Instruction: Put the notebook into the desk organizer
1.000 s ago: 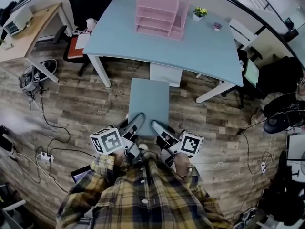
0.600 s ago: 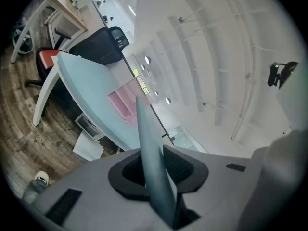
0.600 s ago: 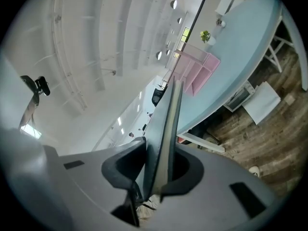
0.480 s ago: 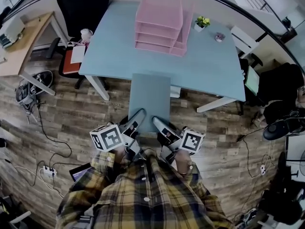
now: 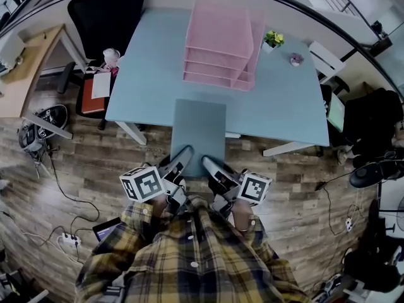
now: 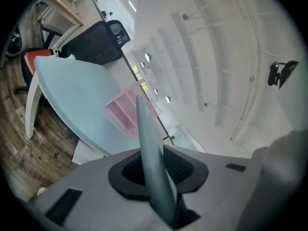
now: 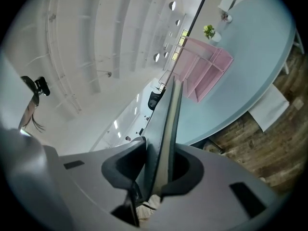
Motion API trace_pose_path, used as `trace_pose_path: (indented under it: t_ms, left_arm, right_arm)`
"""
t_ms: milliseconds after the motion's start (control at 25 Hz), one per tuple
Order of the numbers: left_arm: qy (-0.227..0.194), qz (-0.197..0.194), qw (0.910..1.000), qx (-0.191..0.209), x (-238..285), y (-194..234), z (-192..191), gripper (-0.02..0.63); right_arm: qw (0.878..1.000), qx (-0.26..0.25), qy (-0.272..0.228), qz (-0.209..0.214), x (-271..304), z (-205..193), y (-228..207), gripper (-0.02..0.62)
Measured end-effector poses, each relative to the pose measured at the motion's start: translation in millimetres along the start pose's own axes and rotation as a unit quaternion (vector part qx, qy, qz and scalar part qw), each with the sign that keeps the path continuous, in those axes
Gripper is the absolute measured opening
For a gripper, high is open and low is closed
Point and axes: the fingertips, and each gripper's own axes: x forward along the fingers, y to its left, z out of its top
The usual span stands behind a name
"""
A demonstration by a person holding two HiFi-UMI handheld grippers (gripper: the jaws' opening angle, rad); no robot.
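Notebook (image 5: 198,130) juts forward, clamped by left gripper (image 5: 181,157) and right gripper (image 5: 210,166).

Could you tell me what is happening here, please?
A person holds a grey-blue notebook by its near edge, with the left hand-held gripper and the right hand-held gripper each clamped on it. The notebook is in the air, pointed at the pink desk organizer on the blue desk, not yet in it.

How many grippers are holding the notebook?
2. The left gripper clamps the notebook at the left of its near edge; the right gripper clamps the right of that same edge. Neither is hidden.
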Motion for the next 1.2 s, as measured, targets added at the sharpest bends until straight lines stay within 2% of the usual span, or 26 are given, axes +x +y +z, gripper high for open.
trace_pose_path:
  t_ms: [120,640,760,1040,1200]
  left_arm:
    - [0.009,0.0,1.0,-0.003,3.8,10.0,10.7,0.086]
    - [0.04,-0.002,0.9989,-0.023,24.2,28.0,21.7,0.086]
    - [0.04,0.002,0.9988,-0.027,37.6,33.1,27.1,0.086]
    - [0.032,0.004,0.9992,-0.025,78.7,39.0,44.2,0.086]
    - [0.018,0.01,0.9995,-0.024,105.5,42.4,62.6,0.086]
  right_arm:
    - [1.0,0.004,-0.006,0.008,15.9,4.6,2.1,0.095]
    - [0.999,0.026,-0.02,-0.023,30.2,16.8,-16.7,0.095]
    - [0.999,0.029,-0.016,-0.036,32.6,27.9,-29.8,0.095]
    - [0.999,0.031,-0.013,-0.018,45.5,67.4,-46.1,0.095]
    - [0.999,0.022,0.003,-0.024,54.8,97.1,-62.8,0.095]
